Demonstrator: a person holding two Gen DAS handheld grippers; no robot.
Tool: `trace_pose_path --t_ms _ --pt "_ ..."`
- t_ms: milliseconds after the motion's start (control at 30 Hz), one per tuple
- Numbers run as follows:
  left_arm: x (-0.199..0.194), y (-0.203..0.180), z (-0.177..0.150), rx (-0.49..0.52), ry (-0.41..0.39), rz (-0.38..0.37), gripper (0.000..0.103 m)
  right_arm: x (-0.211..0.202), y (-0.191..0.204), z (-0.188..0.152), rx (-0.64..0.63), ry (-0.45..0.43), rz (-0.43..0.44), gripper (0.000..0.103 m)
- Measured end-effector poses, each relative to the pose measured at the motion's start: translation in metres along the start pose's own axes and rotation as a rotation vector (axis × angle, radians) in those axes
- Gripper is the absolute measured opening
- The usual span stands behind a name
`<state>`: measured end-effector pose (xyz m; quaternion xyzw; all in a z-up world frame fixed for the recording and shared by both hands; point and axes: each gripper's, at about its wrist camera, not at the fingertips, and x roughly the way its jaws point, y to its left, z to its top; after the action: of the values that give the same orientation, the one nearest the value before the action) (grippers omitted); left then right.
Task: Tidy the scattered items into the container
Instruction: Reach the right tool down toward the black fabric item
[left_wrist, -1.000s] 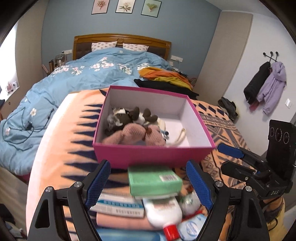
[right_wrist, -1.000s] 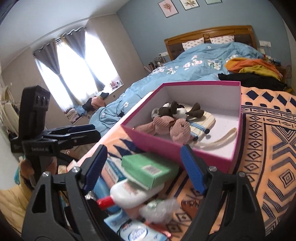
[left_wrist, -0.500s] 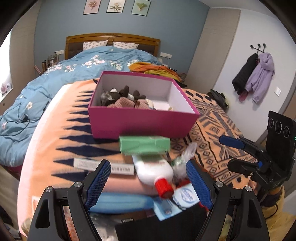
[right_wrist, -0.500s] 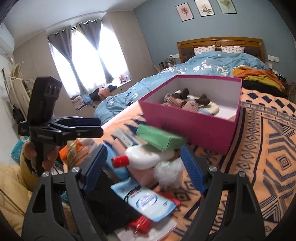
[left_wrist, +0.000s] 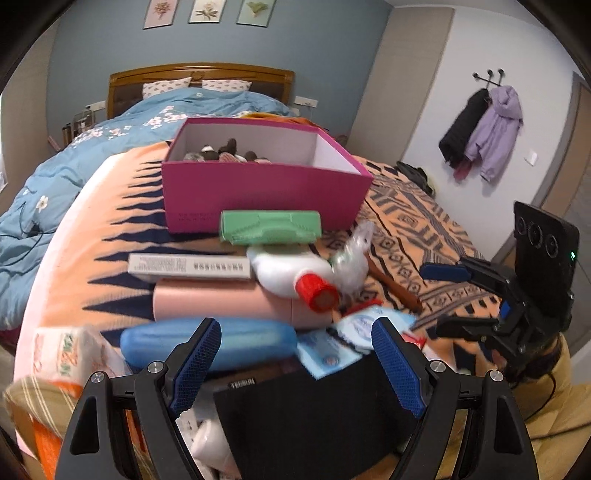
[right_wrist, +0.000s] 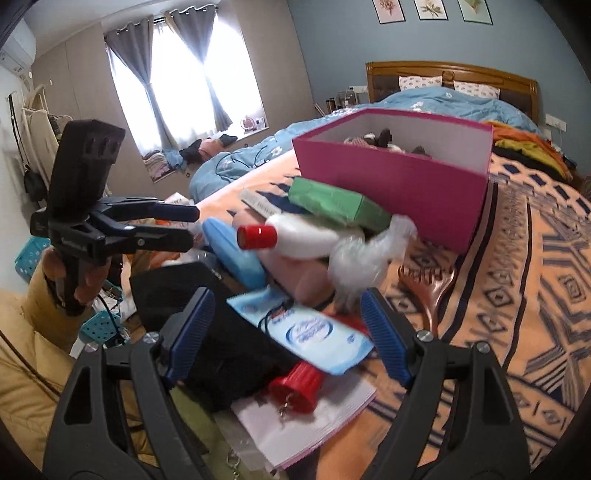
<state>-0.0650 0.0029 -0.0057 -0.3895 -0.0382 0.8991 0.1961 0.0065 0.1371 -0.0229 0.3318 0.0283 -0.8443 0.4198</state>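
A pink box (left_wrist: 258, 188) (right_wrist: 399, 184) with plush toys inside stands on the orange patterned blanket. In front of it lies a pile: a green box (left_wrist: 269, 227) (right_wrist: 336, 201), a white bottle with a red cap (left_wrist: 291, 275) (right_wrist: 295, 236), a blue case (left_wrist: 210, 343) (right_wrist: 236, 254), a pink case (left_wrist: 221, 301), a wipes pack (right_wrist: 314, 332) and a black item (left_wrist: 314, 417). My left gripper (left_wrist: 295, 365) is open and empty above the near end of the pile. My right gripper (right_wrist: 288, 336) is open and empty over the wipes pack.
A crumpled plastic bag (left_wrist: 351, 254) and a brown comb (right_wrist: 428, 291) lie right of the pile. A long white carton (left_wrist: 188, 264) lies left of the bottle. A red cap-like piece (right_wrist: 295, 384) sits on a white sheet. The bed with a blue duvet (left_wrist: 110, 140) lies behind.
Both grippers have pulled back and down from the pink box, so the pile now fills the near view. Both stay open and empty.
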Motion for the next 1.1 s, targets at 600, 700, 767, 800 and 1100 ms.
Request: trace_pose_path --t_ms 600,700,767,800,1100 --pt "-0.025 -0.035 -0.049 0.218 -0.016 -0.037 0.086 0.002 0.052 -0.040 -0.206 0.081 0.015 0.082" --pt "-0.027 -0.040 -0.056 0.257 -0.007 -0.035 0.086 0.004 0.059 -0.040 -0.242 0.087 0.029 0.082" --pt "-0.027 -0.042 -0.060 0.280 -0.002 -0.024 0.086 0.006 0.063 -0.040 -0.266 0.090 0.024 0.082" --pt "-0.026 -0.043 -0.062 0.291 0.001 -0.014 0.086 0.007 0.065 -0.040 -0.279 0.091 0.020 0.082" --pt "-0.012 -0.037 -0.073 0.337 0.030 0.078 0.086 0.019 0.074 -0.046 -0.346 0.109 -0.014 0.082"
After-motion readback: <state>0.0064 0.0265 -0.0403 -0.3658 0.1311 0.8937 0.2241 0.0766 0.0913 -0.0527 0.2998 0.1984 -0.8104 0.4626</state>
